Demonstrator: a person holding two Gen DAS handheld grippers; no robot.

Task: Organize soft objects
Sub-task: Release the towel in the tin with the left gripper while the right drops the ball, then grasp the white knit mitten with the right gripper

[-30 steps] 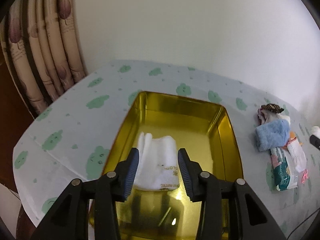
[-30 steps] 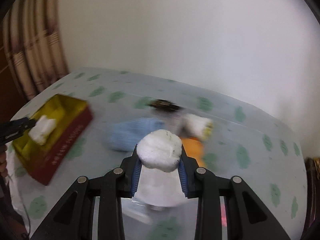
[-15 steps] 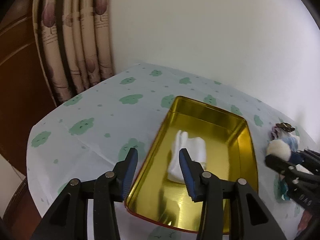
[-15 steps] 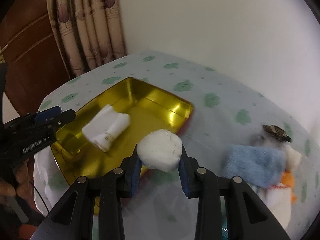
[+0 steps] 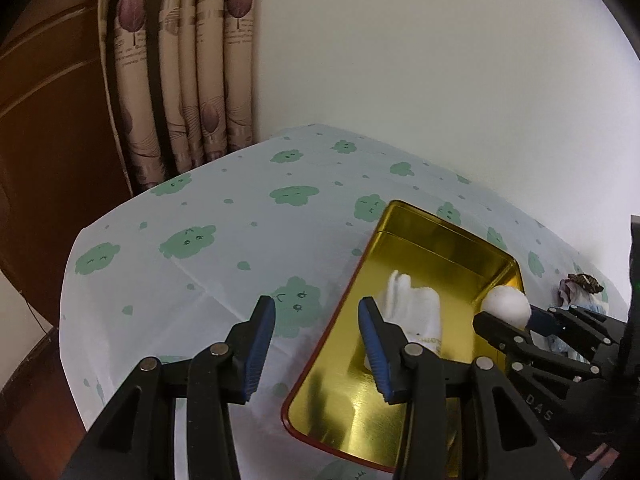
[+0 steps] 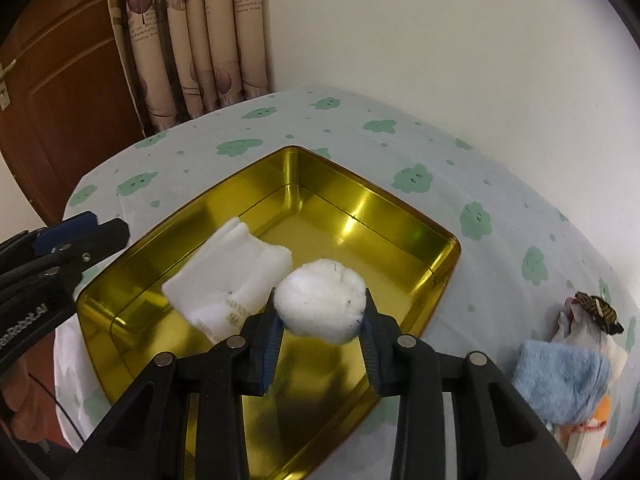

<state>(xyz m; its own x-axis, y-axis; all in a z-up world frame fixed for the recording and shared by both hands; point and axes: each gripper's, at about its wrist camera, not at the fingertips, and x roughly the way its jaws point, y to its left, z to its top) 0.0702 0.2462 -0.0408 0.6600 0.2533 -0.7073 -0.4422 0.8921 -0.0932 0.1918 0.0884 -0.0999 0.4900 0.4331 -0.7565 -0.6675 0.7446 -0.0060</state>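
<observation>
A gold tin tray [image 6: 400,216] with a red outside lies on the cloud-print tablecloth; it also shows in the left wrist view [image 5: 436,236]. A folded white towel [image 6: 228,276] lies inside it, seen too in the left wrist view [image 5: 416,312]. My right gripper [image 6: 320,332] is shut on a white fluffy ball [image 6: 322,304] and holds it above the tray's near right part; the ball shows in the left wrist view [image 5: 506,306]. My left gripper [image 5: 316,336] is open and empty over the tray's left rim.
A pile of soft things lies right of the tray: a blue fluffy cloth [image 6: 560,376], a brown hair clip [image 6: 598,310], an orange and white toy [image 6: 592,428]. Curtains [image 6: 192,32] and a wooden door [image 6: 60,92] stand behind the table's far left edge.
My right gripper has carried the white ball from the pile leftward to above the tray. My left gripper has drawn back and left off the towel, which stays in the tray.
</observation>
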